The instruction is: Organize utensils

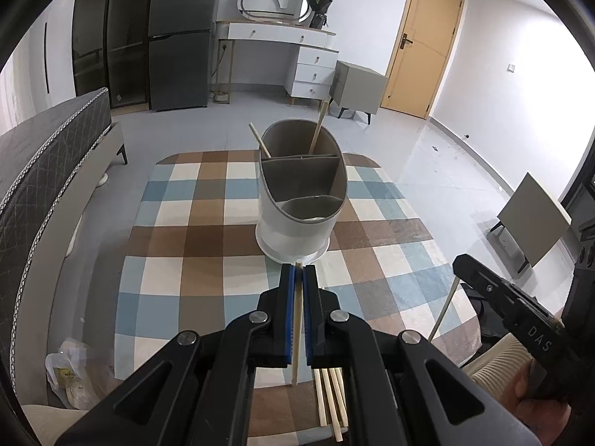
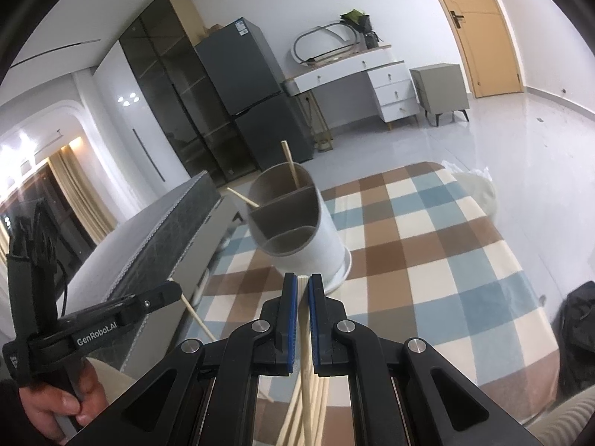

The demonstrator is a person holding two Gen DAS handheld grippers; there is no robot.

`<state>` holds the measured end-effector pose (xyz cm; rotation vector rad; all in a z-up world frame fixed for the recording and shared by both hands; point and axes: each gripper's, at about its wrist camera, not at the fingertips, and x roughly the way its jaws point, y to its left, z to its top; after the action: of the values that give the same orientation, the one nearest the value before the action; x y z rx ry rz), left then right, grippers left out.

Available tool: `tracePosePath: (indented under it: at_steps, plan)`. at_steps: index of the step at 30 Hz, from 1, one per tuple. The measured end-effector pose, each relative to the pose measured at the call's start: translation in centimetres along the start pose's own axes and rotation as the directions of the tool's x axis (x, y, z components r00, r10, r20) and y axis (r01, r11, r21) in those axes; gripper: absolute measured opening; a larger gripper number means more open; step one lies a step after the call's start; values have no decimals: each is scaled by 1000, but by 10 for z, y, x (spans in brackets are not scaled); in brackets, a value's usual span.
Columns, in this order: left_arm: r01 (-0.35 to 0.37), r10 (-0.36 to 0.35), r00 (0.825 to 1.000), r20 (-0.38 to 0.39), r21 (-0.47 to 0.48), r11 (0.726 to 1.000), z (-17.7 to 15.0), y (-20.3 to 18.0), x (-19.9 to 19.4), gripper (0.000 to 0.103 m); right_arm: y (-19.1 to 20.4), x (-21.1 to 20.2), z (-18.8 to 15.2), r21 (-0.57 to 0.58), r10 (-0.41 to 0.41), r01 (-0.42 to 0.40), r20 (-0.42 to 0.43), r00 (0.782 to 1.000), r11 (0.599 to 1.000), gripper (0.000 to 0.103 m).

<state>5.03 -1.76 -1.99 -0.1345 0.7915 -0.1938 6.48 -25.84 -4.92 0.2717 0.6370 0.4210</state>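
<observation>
A white oval utensil holder (image 1: 297,200) with three compartments stands on the checked table; its far compartment holds two wooden chopsticks (image 1: 319,126). It also shows in the right wrist view (image 2: 297,223). My left gripper (image 1: 298,271) is shut on one chopstick (image 1: 297,330), held just in front of the holder's base. My right gripper (image 2: 302,282) is shut on another chopstick (image 2: 305,338), also a little short of the holder. Several loose chopsticks (image 1: 331,397) lie on the table under the left gripper.
The checked tablecloth (image 1: 186,223) covers a small table. A grey sofa (image 1: 44,171) runs along the left. A plastic bag (image 1: 70,375) lies on the floor at the near left. A fridge, a white dresser and a door stand far behind.
</observation>
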Motion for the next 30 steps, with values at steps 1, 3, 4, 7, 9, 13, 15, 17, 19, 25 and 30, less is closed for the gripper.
tracePosePath:
  at_steps: [1, 3, 4, 7, 9, 13, 15, 17, 19, 25, 30]
  plan:
    - [2, -2, 1000, 3, 3, 1000, 1, 0, -1, 0, 1, 0, 0, -3, 3, -3, 1, 1000, 1000, 5]
    - [6, -6, 1000, 8, 7, 1000, 3, -1, -3, 0, 3, -2, 1, -8, 6, -6, 6, 1000, 1000, 5]
    - [9, -9, 1000, 7, 8, 1000, 4, -1, -4, 0, 4, -2, 2, -10, 9, -9, 10, 1000, 1000, 5]
    - [13, -13, 1000, 10, 19, 1000, 7, -3, -7, 0, 6, -3, 4, -19, 10, -10, 18, 1000, 1000, 5]
    - [19, -19, 1000, 16, 24, 1000, 11, -4, -10, 0, 7, -3, 7, -17, 12, -12, 23, 1000, 1000, 5]
    - [36, -37, 999, 33, 37, 999, 23, -8, -18, 0, 10, -5, 17, -22, 21, -20, 47, 999, 1000, 5]
    - [46, -48, 998, 44, 44, 998, 32, -10, -23, 0, 13, -7, 25, -28, 27, -25, 66, 997, 999, 5]
    - [55, -58, 997, 51, 47, 997, 41, -10, -26, 0, 15, -8, 33, -35, 31, -28, 79, 996, 999, 5]
    - [68, -70, 996, 46, 41, 997, 51, -10, -28, 0, 18, -8, 45, -50, 32, -27, 97, 995, 998, 5]
    - [90, -92, 994, 67, 23, 996, 85, -5, -32, 0, 25, -4, 82, -63, 53, -45, 133, 990, 997, 5]
    - [98, -99, 990, 100, 9, 995, 122, 0, -32, 0, 37, 4, 121, -106, 81, -63, 167, 983, 992, 5]
